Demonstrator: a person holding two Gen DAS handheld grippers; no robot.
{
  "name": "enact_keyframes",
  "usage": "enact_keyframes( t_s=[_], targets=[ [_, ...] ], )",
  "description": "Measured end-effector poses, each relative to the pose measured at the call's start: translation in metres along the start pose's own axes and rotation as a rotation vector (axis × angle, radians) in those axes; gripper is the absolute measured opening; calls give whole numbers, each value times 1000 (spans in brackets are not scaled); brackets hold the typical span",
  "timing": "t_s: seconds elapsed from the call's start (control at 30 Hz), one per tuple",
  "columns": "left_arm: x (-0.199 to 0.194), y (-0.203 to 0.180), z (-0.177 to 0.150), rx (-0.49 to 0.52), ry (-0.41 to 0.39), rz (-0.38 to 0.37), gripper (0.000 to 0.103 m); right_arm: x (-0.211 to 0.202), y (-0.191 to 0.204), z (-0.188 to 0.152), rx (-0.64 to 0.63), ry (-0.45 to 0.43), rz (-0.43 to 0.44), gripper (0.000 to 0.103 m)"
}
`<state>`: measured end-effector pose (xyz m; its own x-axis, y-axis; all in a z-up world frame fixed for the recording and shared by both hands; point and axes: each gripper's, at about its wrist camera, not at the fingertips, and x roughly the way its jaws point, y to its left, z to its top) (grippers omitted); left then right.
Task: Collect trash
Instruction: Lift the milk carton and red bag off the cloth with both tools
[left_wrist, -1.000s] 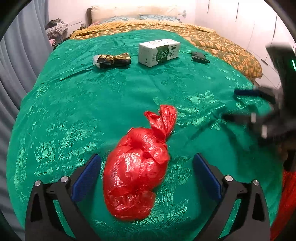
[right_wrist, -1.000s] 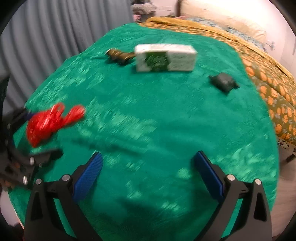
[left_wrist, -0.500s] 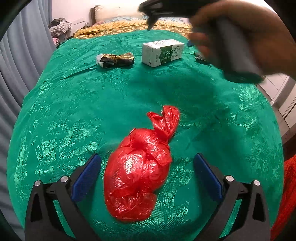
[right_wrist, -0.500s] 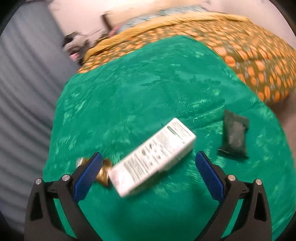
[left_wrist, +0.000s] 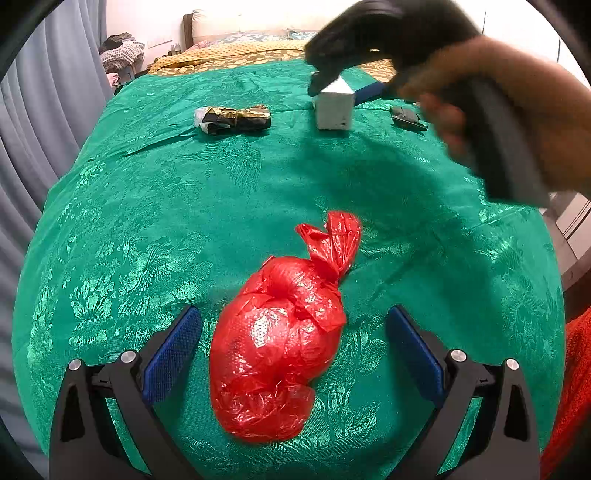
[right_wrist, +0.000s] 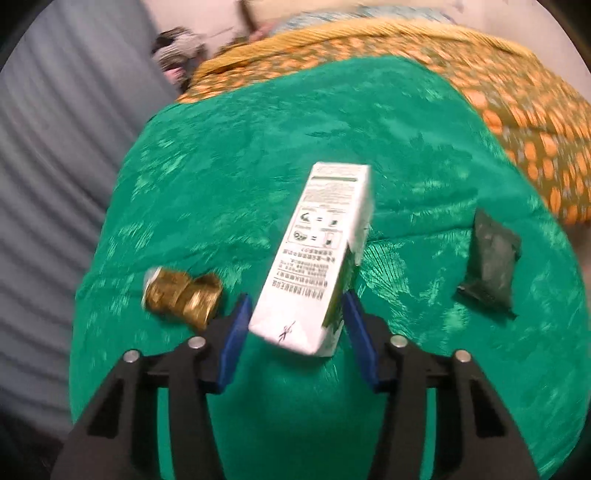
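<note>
A tied red plastic bag (left_wrist: 280, 332) lies on the green bed cover (left_wrist: 184, 206), between the wide-apart blue pads of my left gripper (left_wrist: 291, 354), which is open and does not touch it. Farther up the bed, my right gripper (right_wrist: 295, 325) is closing its jaws on the near end of a white and green carton (right_wrist: 321, 251), with the pads against its sides. In the left wrist view the carton (left_wrist: 332, 109) shows its white end, under the right gripper and the person's hand (left_wrist: 517, 110). A gold foil wrapper (right_wrist: 183, 297) lies left of the carton, a dark packet (right_wrist: 491, 266) to its right.
An orange-patterned bedspread (right_wrist: 517, 92) covers the far side of the bed. Grey curtains (left_wrist: 37, 110) hang along the left edge. A pile of clothes (left_wrist: 120, 51) sits near the headboard. Something red (left_wrist: 576, 369) shows at the bed's lower right.
My right gripper swung across the bed to the carton and its jaws closed around it; the carton now points end-on. My left gripper and the red bag stayed put.
</note>
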<state>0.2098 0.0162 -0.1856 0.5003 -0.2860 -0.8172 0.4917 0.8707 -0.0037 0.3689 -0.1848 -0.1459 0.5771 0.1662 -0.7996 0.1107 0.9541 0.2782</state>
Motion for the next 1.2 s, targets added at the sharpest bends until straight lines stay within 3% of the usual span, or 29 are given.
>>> enact_keyframes(
  t_s=[0.17,0.3,0.43,0.57,0.83,0.87,0.93,1.07,1.2],
  targets=[
    [0,0,0,0,0,0,99,-39,1,-43,-172,26,87,47],
    [0,0,0,0,0,1,99,-72,-11,-98,-271,75,141,47],
    [0,0,0,0,0,1,99,-99,-41,-149,-238,105,197,47],
    [0,0,0,2,1,5,98,-114,-62,-171,-182,77,212,47],
    [0,-1,0,1,2,14,98,-130,-90,-186,-96,-14,145,48],
    [1,-1,0,2,3,15,98,-133,-89,-186,-101,-24,128,53],
    [1,0,0,2,2,14,98,-138,-82,-185,-125,-44,124,81],
    [1,-1,0,1,2,14,98,-127,-43,-177,-226,-54,115,82],
    [0,0,0,-6,0,6,99,-98,-16,-167,-279,-85,-2,81]
  ],
)
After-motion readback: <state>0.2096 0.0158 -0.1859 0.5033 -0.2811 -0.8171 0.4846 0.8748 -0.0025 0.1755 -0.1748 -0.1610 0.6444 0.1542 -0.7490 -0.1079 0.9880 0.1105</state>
